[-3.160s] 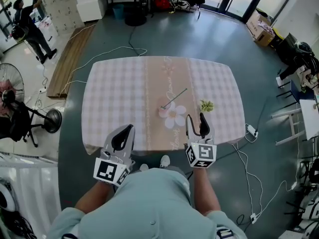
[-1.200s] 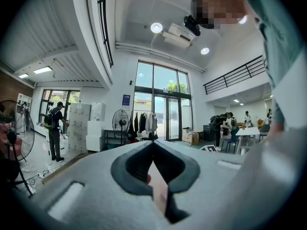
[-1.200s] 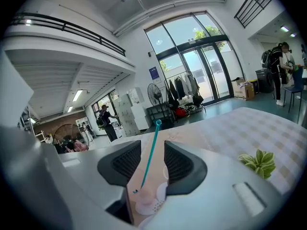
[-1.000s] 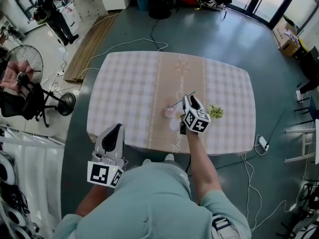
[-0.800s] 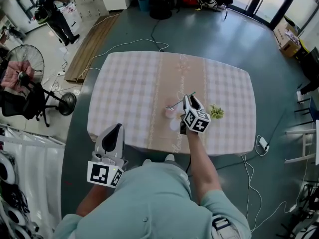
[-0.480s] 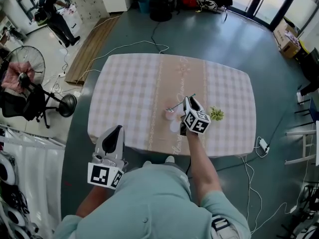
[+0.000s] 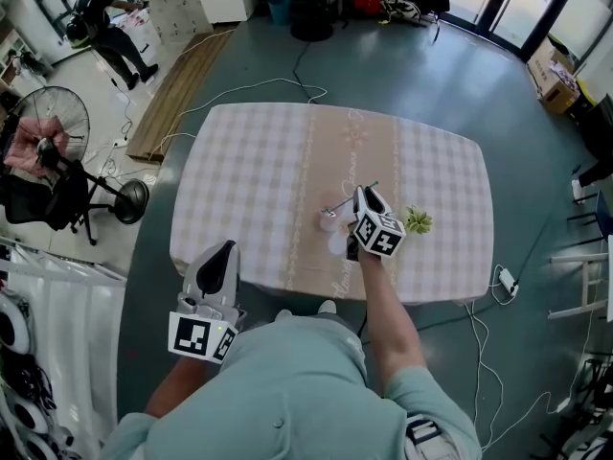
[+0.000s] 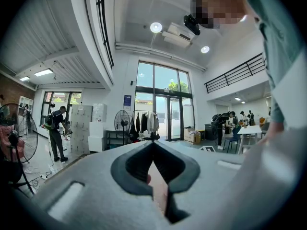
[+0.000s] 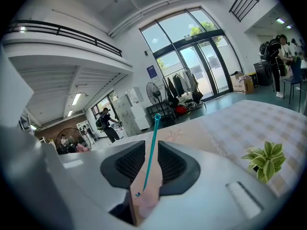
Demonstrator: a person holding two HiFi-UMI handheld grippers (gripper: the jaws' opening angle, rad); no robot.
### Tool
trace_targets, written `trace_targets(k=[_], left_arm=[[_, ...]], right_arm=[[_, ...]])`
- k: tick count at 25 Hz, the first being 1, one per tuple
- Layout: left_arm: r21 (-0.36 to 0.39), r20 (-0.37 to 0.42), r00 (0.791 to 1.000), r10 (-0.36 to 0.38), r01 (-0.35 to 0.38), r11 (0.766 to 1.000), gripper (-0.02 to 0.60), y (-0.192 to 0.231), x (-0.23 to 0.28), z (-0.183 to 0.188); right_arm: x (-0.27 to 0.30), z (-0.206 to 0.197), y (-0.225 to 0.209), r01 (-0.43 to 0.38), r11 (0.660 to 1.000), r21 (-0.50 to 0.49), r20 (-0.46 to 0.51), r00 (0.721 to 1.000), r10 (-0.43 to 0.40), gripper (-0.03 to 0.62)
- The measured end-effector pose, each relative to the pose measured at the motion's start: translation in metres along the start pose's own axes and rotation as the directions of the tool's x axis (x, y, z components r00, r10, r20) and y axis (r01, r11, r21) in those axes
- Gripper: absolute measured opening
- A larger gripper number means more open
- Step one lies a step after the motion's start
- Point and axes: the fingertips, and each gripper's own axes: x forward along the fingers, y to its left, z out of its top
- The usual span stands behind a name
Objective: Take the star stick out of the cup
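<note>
A small pink cup [image 7: 329, 220] stands on the table's pink middle strip. A thin teal star stick [image 7: 350, 197] leans out of it up and to the right. My right gripper [image 7: 365, 196] reaches over the cup with the stick [image 9: 154, 133] between its pads. Its jaws have just been closing. A thin gap still shows on each side of the stick, so it is open. The cup [image 9: 146, 202] shows low between the jaws. My left gripper [image 7: 228, 249] hangs off the table's near edge, its tips [image 8: 153, 145] meeting, and holds nothing.
The checked tablecloth table [image 7: 249, 161] also carries a small green plant [image 7: 418, 220] just right of my right gripper, seen too in the right gripper view [image 9: 263, 159]. A standing fan [image 7: 43, 142] is at the left. Cables run over the floor around the table.
Since the oldest frame my right gripper has gone forward from the table's near edge to the stick. Over the last second neither hand has shifted.
</note>
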Motion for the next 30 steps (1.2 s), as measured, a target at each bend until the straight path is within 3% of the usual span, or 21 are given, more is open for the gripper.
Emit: trace_targets(k=[13,30], left_arm=[[0.001,0.003,1.0,-0.002,0.002,1.0,0.002,0.0042,0.0023,-0.0009],[-0.003,0.003,1.0,-0.011,0.011,1.0,0.002,0.0042,0.0017,-0.0038]], right_arm=[[0.0,0.0014,0.0034,0.003,1.0,-0.007,0.008,1.0,-0.003,0.022],[-0.0067,0.0066,0.0091,0.001,1.0,-0.03,0.03,1.0,0.0,0.012]])
